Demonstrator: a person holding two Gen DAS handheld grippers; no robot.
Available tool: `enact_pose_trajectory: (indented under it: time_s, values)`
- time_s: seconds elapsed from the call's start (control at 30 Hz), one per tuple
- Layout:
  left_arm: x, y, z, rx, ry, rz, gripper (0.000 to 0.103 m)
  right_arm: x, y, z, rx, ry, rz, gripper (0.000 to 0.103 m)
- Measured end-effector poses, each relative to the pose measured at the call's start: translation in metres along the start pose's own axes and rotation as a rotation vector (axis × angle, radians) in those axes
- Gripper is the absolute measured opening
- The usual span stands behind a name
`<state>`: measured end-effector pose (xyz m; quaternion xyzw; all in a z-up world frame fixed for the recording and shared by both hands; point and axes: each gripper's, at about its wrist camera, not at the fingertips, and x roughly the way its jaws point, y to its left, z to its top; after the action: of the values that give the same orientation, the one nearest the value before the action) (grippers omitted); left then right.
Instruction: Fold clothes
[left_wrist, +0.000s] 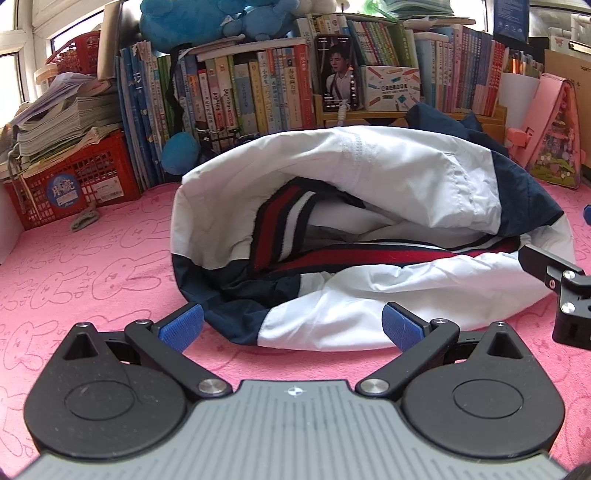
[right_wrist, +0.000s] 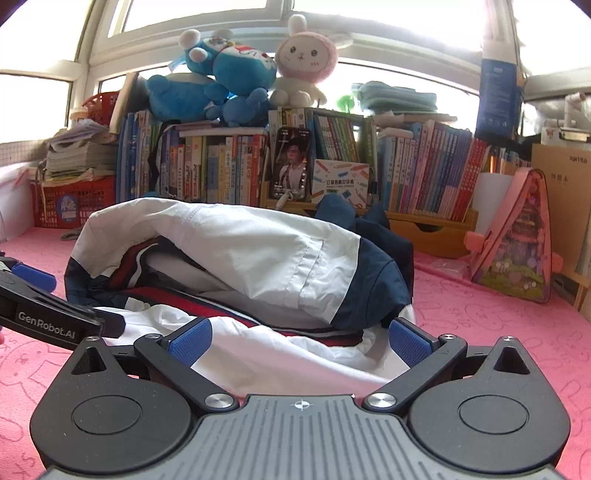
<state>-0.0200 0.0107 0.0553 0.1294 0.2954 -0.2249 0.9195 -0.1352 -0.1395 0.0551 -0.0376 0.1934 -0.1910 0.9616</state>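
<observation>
While the jacket (left_wrist: 369, 221) still sits as a loose, rounded heap on the pink mat (left_wrist: 92, 266), the step in hand looks like taking hold of its near hem for a first spread or fold. Both grippers are at that hem with jaws spread wide and nothing pinched: the left gripper (left_wrist: 291, 325) faces the navy-and-white corner, and the right gripper (right_wrist: 301, 341) already has white cloth lying between its pads (right_wrist: 408, 341).

To do it well, each should probably bite only the top layer at the hem, near its own corner, so the striped red rib (left_wrist: 280, 221) inside is not dragged along. The two tools are close together, so pulling apart sideways seems safer than crossing.

Toward the far edge of the mat, the books (left_wrist: 240, 92), a red crate (left_wrist: 74, 177) at the far left corner and a pink case (right_wrist: 517, 243) at the far right hem things in. Open mat lies to the left and on the near side.
</observation>
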Motion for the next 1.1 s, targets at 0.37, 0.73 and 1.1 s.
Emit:
enact_pose_trajectory:
  time_s: [0.37, 0.73, 1.1]
  values:
    - [0.043, 0.023, 0.026, -0.066, -0.033, 0.025, 0.103, 0.107, 0.068, 0.019, -0.293, 0.1, 0.021, 0.103]
    - [0.073, 0.024, 0.044, -0.03, -0.225, 0.177, 0.103, 0.098, 0.027, 0.021, -0.208, 0.063, -0.158, 0.103]
    - [0.054, 0.038, 0.058, 0.022, -0.352, 0.25, 0.103, 0.084, 0.003, 0.029, -0.071, -0.008, -0.131, 0.103]
